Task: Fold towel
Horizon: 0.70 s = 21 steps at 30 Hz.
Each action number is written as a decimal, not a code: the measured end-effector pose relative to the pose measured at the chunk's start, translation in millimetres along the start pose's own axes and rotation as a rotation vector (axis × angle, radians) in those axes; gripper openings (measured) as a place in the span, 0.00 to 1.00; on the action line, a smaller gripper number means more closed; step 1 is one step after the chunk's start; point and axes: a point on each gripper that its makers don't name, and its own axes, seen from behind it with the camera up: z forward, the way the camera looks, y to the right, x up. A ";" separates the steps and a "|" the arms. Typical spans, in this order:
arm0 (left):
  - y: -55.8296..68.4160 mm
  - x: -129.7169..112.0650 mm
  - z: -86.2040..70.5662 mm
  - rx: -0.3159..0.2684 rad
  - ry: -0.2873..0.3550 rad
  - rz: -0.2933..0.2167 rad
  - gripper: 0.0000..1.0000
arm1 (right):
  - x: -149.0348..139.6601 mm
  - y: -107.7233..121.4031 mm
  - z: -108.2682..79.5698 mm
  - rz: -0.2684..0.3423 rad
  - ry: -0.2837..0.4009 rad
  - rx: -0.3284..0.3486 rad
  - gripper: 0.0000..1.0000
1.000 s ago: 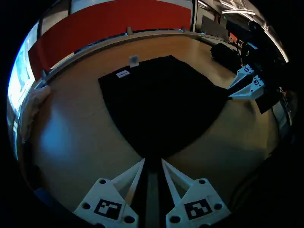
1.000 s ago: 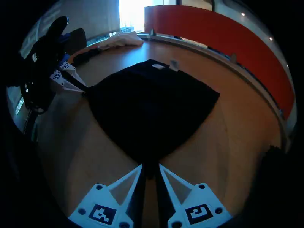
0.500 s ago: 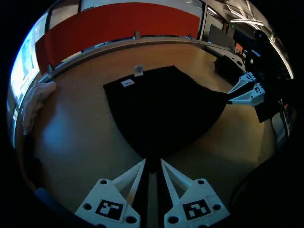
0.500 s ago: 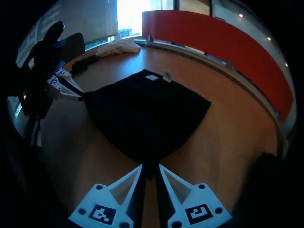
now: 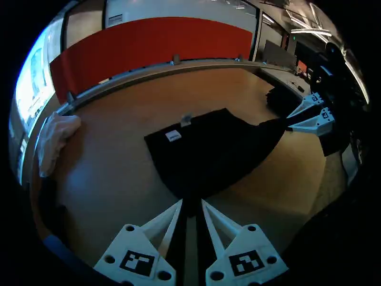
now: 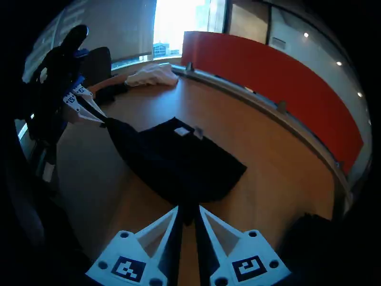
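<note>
The left gripper (image 5: 191,204) reaches in from six o'clock of its own view, its fingers drawn nearly together on a corner of the towel (image 5: 214,152). The right gripper (image 6: 189,209) sits likewise at six o'clock of its view, pinching another corner. Each appears in the other's view, raised off the surface: the right at three o'clock, the left at ten o'clock.
</note>
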 end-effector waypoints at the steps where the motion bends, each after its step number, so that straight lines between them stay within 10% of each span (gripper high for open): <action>1: 0.8 2.1 -2.7 -0.001 0.001 -0.002 0.12 | 1.8 0.4 -2.5 0.000 0.002 -0.002 0.16; 21: 17.4 27.3 -36.8 -0.028 0.015 -0.036 0.12 | 21.1 -1.1 -40.4 0.026 0.028 -0.003 0.16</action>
